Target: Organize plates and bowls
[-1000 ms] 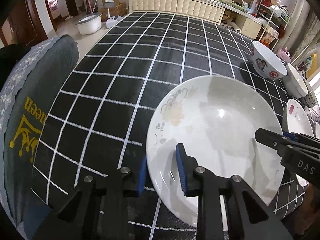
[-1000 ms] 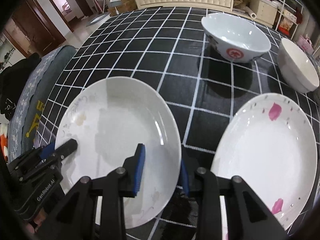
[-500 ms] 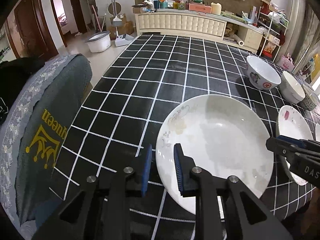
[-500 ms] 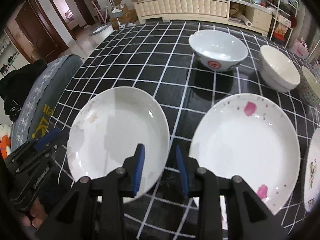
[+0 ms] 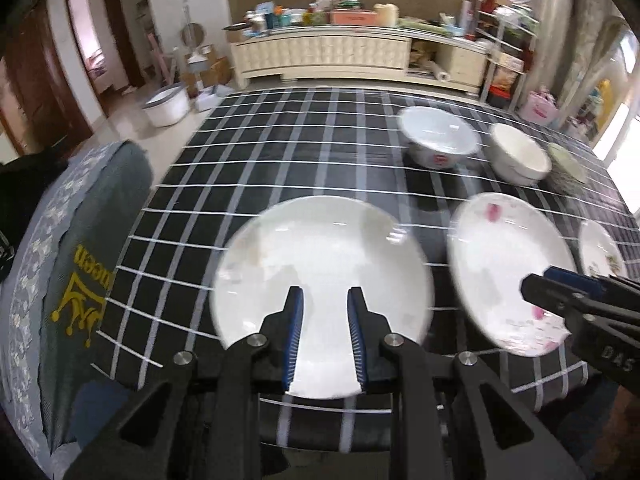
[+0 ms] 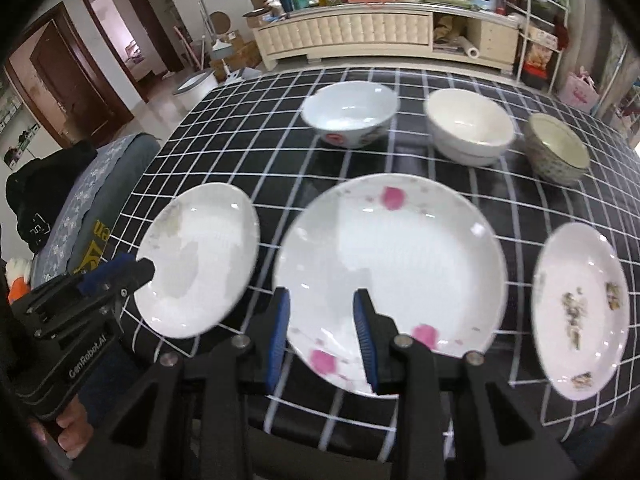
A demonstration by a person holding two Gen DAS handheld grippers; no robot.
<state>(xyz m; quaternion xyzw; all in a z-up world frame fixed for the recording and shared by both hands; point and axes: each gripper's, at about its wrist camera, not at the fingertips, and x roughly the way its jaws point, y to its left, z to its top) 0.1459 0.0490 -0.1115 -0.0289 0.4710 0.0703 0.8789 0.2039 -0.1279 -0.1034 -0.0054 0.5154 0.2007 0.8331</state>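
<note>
Three plates lie along the near edge of the checked table. A plain white plate (image 5: 324, 264) (image 6: 200, 256) is on the left, a plate with pink flowers (image 6: 390, 256) (image 5: 508, 268) in the middle, a smaller patterned plate (image 6: 580, 312) on the right. Behind stand three bowls: one with a red mark (image 6: 350, 114), a cream one (image 6: 468, 126), a grey patterned one (image 6: 558, 148). My left gripper (image 5: 325, 334) is open and empty above the near rim of the white plate. My right gripper (image 6: 322, 332) is open and empty above the near rim of the pink-flowered plate.
A grey cushioned chair back (image 5: 80, 248) stands at the table's left edge. The far half of the black checked tablecloth (image 5: 304, 144) bears nothing but the bowls on its right side. A cream sideboard (image 6: 360, 36) stands beyond the table.
Both grippers have pulled back and risen from the white plate. The left now centres on the white plate, the right on the pink-flowered plate. Both jaws opened a little wider.
</note>
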